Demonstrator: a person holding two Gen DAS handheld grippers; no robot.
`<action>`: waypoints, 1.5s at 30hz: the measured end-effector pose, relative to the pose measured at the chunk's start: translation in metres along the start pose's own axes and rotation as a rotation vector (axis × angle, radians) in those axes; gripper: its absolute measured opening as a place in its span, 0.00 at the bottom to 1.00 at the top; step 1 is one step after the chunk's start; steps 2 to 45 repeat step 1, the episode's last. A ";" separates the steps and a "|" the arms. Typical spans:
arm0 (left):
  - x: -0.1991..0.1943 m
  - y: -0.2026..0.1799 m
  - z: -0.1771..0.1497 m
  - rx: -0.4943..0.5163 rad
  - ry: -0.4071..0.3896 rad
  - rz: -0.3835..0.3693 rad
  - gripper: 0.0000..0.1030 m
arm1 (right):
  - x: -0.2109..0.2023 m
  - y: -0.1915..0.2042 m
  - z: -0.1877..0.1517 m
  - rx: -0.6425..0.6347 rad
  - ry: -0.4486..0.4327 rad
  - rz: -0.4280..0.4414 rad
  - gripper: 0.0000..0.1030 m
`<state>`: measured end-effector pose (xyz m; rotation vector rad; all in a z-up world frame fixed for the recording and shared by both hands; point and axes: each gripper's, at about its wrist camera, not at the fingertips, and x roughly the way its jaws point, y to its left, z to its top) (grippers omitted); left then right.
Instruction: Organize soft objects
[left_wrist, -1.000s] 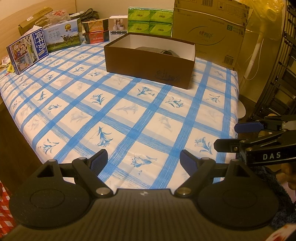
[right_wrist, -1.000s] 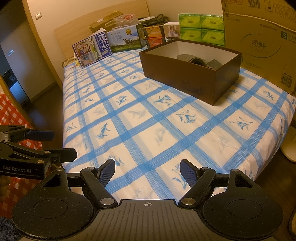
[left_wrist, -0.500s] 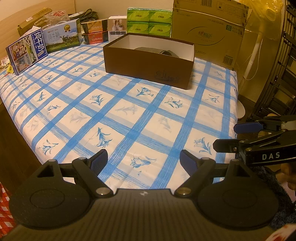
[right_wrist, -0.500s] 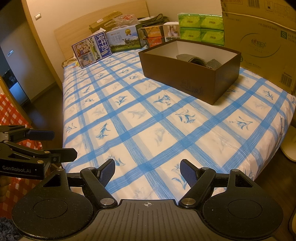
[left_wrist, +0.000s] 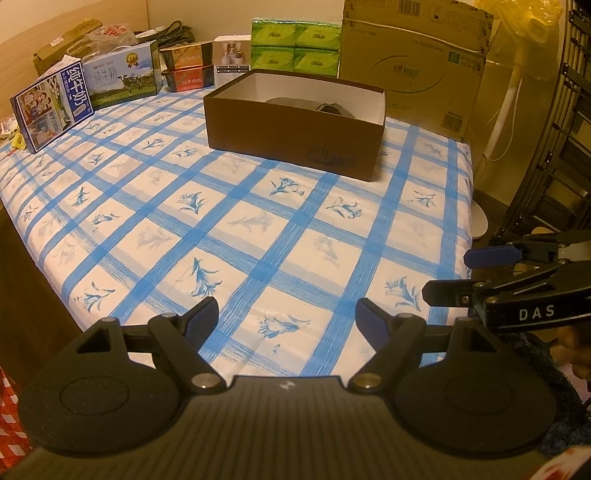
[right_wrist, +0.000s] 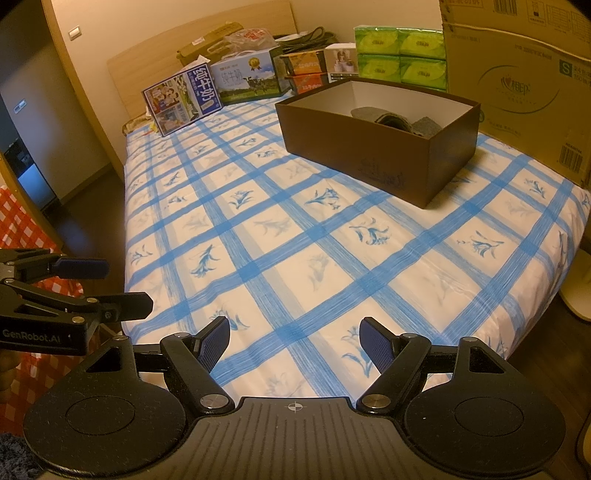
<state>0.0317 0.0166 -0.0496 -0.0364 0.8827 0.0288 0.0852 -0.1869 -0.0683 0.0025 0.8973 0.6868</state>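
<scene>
An open brown box (left_wrist: 291, 129) stands on the far part of the bed (left_wrist: 236, 225), with grey soft items (left_wrist: 314, 105) lying inside; it also shows in the right wrist view (right_wrist: 373, 147), with the grey items (right_wrist: 391, 120) in it. My left gripper (left_wrist: 287, 321) is open and empty over the bed's near edge. My right gripper (right_wrist: 294, 341) is open and empty beside it. The right gripper shows at the right of the left wrist view (left_wrist: 480, 273); the left gripper shows at the left of the right wrist view (right_wrist: 103, 284).
Milk cartons (left_wrist: 51, 107), small boxes (left_wrist: 188, 66), green tissue packs (left_wrist: 295, 46) and a large cardboard box (left_wrist: 413, 66) line the far side. A white fan stand (left_wrist: 506, 110) and a dark rack (left_wrist: 554, 147) are at the right. Red checked fabric (right_wrist: 22, 236) is at the left.
The left wrist view has shifted slightly, with the box a little lower in frame. Both grippers stay open and empty.
</scene>
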 end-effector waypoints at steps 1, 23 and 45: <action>0.001 0.000 0.001 -0.003 0.004 -0.001 0.77 | 0.000 0.000 0.000 0.000 0.000 0.000 0.75; 0.001 0.000 0.001 -0.003 0.004 -0.001 0.77 | 0.000 0.000 0.000 0.000 0.000 0.000 0.75; 0.001 0.000 0.001 -0.003 0.004 -0.001 0.77 | 0.000 0.000 0.000 0.000 0.000 0.000 0.75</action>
